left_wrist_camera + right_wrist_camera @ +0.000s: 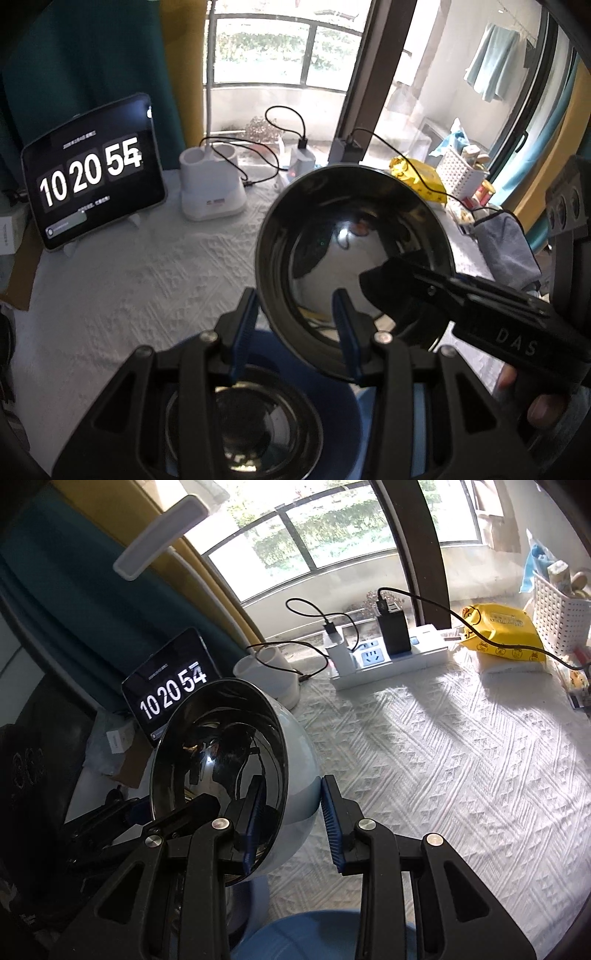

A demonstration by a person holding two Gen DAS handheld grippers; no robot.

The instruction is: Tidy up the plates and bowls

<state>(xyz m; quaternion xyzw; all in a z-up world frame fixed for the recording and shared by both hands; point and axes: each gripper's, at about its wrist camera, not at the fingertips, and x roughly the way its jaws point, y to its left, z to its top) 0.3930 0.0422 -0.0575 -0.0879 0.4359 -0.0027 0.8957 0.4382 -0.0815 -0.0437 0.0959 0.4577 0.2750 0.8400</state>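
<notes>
The bowl (343, 240), steel inside and pale blue outside, hangs clear of the worktop (129, 280), above the blue plate (314, 391) and a little past its far edge. Its mouth tips back toward both cameras.

The right tool (291, 786) is closed partway on the bowl's wall, one pad inside against the steel and the other pressed on the blue outside, so it has a firm pinch. The left tool (295, 306) straddles the rim on the opposite side, somewhat wider, with one pad at the outer edge and the other over the inner surface. It looks like a grip too, though the contact is less plain to see. Each tool shows in the other's view, the right (384, 280) reaching into the bowl and the left (147, 812) at its far rim.

A second steel bowl (240, 424) sits on the blue plate, directly under the left tool and nearer the cameras than the held bowl.

The next move probably turns on that offset. To nest the bowls, the held one must come back toward the person over the plate, level its mouth upward, then descend. Being round, it has no long axis to align, only tilt to correct. The left hand is nearer the plate, and both hands would have to travel together or the rim may twist out.
</notes>
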